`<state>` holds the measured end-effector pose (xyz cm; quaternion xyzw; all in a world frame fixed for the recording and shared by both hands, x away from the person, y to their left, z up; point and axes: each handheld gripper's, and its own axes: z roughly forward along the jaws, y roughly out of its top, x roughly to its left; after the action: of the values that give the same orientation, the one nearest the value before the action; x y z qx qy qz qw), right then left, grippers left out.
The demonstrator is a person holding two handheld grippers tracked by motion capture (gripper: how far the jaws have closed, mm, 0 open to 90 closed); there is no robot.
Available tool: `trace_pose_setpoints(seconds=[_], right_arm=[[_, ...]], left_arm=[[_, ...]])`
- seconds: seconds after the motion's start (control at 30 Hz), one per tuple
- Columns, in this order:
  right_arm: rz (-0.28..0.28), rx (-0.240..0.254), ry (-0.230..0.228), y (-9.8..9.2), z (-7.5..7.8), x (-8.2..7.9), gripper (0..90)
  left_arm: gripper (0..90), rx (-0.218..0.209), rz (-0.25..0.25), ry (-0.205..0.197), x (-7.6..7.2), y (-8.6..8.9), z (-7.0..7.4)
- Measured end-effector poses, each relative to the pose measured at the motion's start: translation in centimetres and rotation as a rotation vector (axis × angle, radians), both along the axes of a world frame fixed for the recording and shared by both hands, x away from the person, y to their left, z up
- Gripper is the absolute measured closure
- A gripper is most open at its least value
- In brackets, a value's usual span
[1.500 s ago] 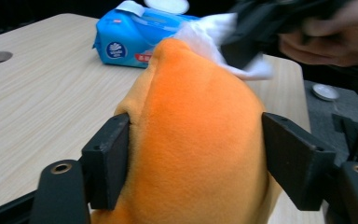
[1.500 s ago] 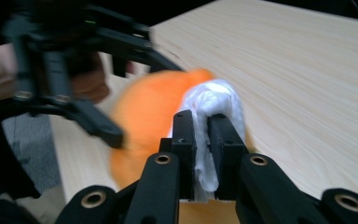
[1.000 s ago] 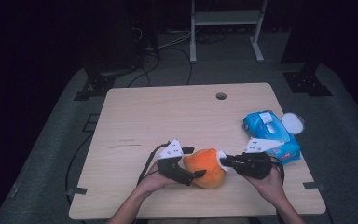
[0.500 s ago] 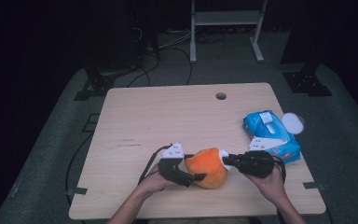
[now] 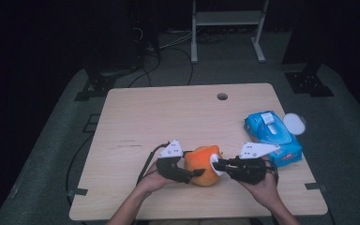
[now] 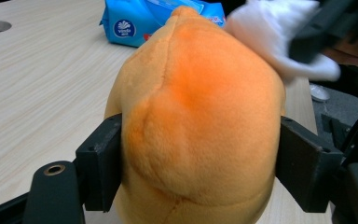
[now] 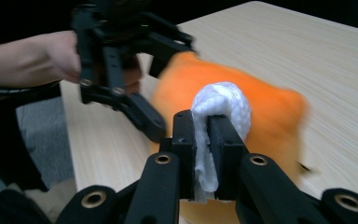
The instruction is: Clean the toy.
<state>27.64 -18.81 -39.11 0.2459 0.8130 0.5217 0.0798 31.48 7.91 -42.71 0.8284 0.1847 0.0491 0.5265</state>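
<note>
An orange plush toy (image 5: pixel 205 165) sits on the near middle of the wooden table (image 5: pixel 168 117), between the two hand-held tools. The left gripper (image 6: pixel 200 163) has just been closing, and its jaws now press into the toy's lower flanks from either side, denting the fabric. Seen along that gripper, the toy stands on end: its long axis runs roughly upright, with a small nub at the top leaning a little away toward the far side of the table, and a seam running down its middle. From the high view it looks rounder, so how far it tilts is hard to judge. The right gripper (image 7: pixel 200 140) has its jaws clamped together on a wad of white cloth (image 7: pixel 221 107), whose rounded end lies against the toy's upper side; the toy is smeared in that view, so the exact contact spot is unclear. A blue pack of wipes (image 5: pixel 272 138) lies well off toward the table's right edge, with a white lid (image 5: pixel 294 123) just beside it.
</note>
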Motion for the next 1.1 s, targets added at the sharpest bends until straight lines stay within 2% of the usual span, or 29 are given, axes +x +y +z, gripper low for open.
trace_pose_setpoints(seconds=[0.03,0.07,0.17,0.27,0.33,0.37,0.4,0.43,0.5,0.6,0.67,0.7,0.73,0.77,0.8,0.9,0.93,0.97,1.0,1.03,1.07,1.1], right_arm=[[0.015,-0.033,-0.027,0.7,0.0,-0.3,81.1],[0.013,-0.038,-0.029,0.6,0.0,-0.3,81.1],[-0.016,-0.021,-0.032,-0.1,-0.1,0.2,81.0],[-0.079,-0.011,-0.028,-1.4,-0.2,0.9,80.9],[-0.092,-0.006,-0.02,-1.7,-0.2,1.1,80.8],[-0.122,0.003,0.005,-2.5,-0.5,1.7,80.7],[-0.13,0.008,0.019,-2.7,-0.7,1.8,80.7],[-0.131,0.01,0.024,-2.9,-0.8,1.9,80.7],[-0.13,0.014,0.033,-2.9,-0.8,1.8,80.7],[-0.092,0.001,0.016,-1.7,-0.5,0.9,80.8],[-0.049,0.003,0.005,-0.9,-0.3,0.3,80.8],[-0.049,0.003,0.005,-0.9,-0.3,0.3,80.8],[-0.01,-0.003,-0.014,-0.1,0.1,-0.2,80.8],[-0.01,-0.003,-0.014,-0.1,0.1,-0.2,80.8],[-0.023,-0.032,-0.043,0.1,0.4,-0.2,80.9],[-0.057,-0.025,-0.04,-0.8,0.4,0.3,80.8],[-0.092,-0.044,-0.042,-1.4,0.3,0.7,80.7],[-0.103,-0.045,-0.031,-1.8,0.1,0.9,80.7],[-0.105,-0.033,-0.011,-2.2,-0.1,1.1,80.6],[-0.105,-0.033,-0.011,-2.2,-0.1,1.1,80.6],[-0.126,-0.053,-0.008,-2.4,-0.4,1.2,80.6],[-0.126,-0.053,-0.008,-2.4,-0.4,1.2,80.6]], left_arm=[[25.1,0.009,-0.003,-0.007,-0.2,-0.1,-0.1],[25.8,0.01,-0.007,-0.009,-0.2,-0.1,-0.1],[27.2,0.006,-0.007,-0.01,-0.2,-0.1,-0.2],[27.1,0.01,-0.02,-0.024,-0.4,-0.3,-0.1],[23.8,0.007,-0.032,-0.024,-0.5,-0.3,-0.1],[20.9,-0.009,-0.039,-0.014,-0.4,-0.2,-0.1],[18.7,-0.052,-0.028,0.009,0.0,0.2,-0.2],[17.6,-0.058,-0.021,0.023,0.2,0.4,-0.4],[19.2,-0.053,-0.025,0.021,0.2,0.4,-0.5],[23.3,-0.028,-0.026,0.002,-0.2,-0.2,-0.4],[24.8,-0.027,-0.031,-0.006,-0.4,-0.4,-0.5],[25.8,-0.027,-0.031,-0.006,-0.4,-0.4,-0.5],[26.7,-0.015,-0.037,-0.022,-0.6,-0.6,-0.6],[27.4,-0.015,-0.037,-0.022,-0.6,-0.6,-0.6],[28.3,-0.002,-0.036,-0.033,-0.7,-0.6,-0.5],[28.9,-0.009,-0.038,-0.034,-0.7,-0.6,-0.6],[28.6,-0.01,-0.039,-0.035,-0.7,-0.6,-0.6],[27.6,-0.014,-0.041,-0.039,-0.7,-0.6,-0.7],[24.5,-0.02,-0.042,-0.045,-0.7,-0.7,-0.8],[20.3,-0.02,-0.042,-0.045,-0.7,-0.7,-0.8],[15.6,-0.003,-0.035,-0.046,-0.6,-0.9,-1.0],[13.5,-0.003,-0.035,-0.046,-0.6,-0.9,-1.0]])
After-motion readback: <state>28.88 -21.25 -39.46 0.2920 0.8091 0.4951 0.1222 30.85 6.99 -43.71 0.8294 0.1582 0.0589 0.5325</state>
